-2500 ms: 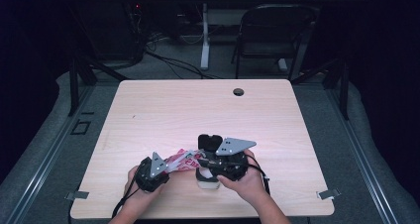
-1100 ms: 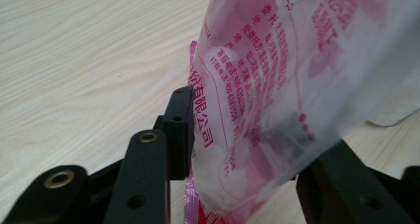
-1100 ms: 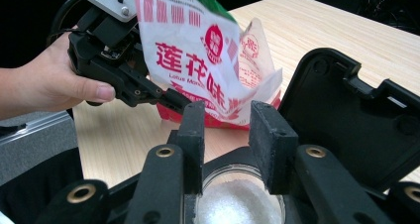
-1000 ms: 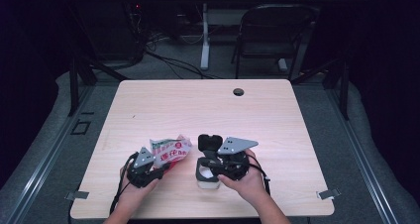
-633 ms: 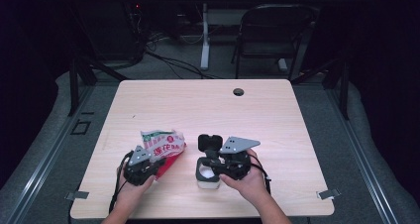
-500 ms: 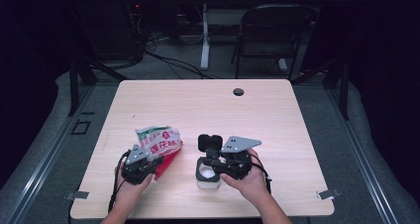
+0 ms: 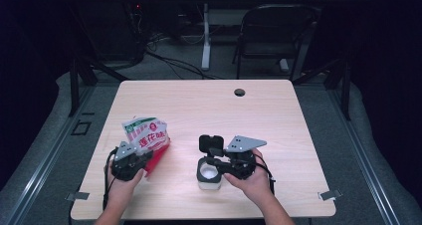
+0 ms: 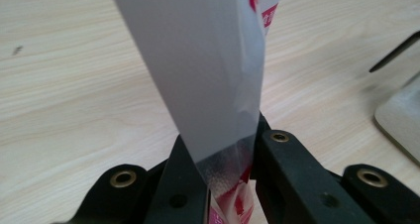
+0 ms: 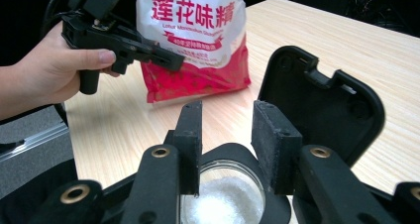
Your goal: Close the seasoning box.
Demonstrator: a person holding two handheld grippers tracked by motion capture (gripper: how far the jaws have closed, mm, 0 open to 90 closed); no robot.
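A white and red seasoning bag (image 7: 146,134) with Chinese print stands upright at the table's left front. My left gripper (image 7: 148,161) is shut on its lower edge; its jaws have just been closing, and the bag's sealed edge (image 8: 218,164) is pinched between them. The bag (image 9: 195,40) and left gripper (image 9: 171,60) also appear in the right gripper view. A white jar (image 7: 208,177) of white powder (image 9: 223,199) stands on the table, its black flip lid (image 7: 211,143) open. My right gripper (image 9: 228,130) grips the jar's black collar, though its jaws have just been opening slightly.
The light wooden table (image 7: 199,105) has a round cable hole (image 7: 239,92) near its far edge. A black folding chair (image 7: 273,36) and cables sit on the floor beyond the table. Both forearms come in over the front edge.
The left gripper has tipped the bag from lying flat beside the jar to upright and carried it left, away from the jar. The right hand and jar have stayed put.
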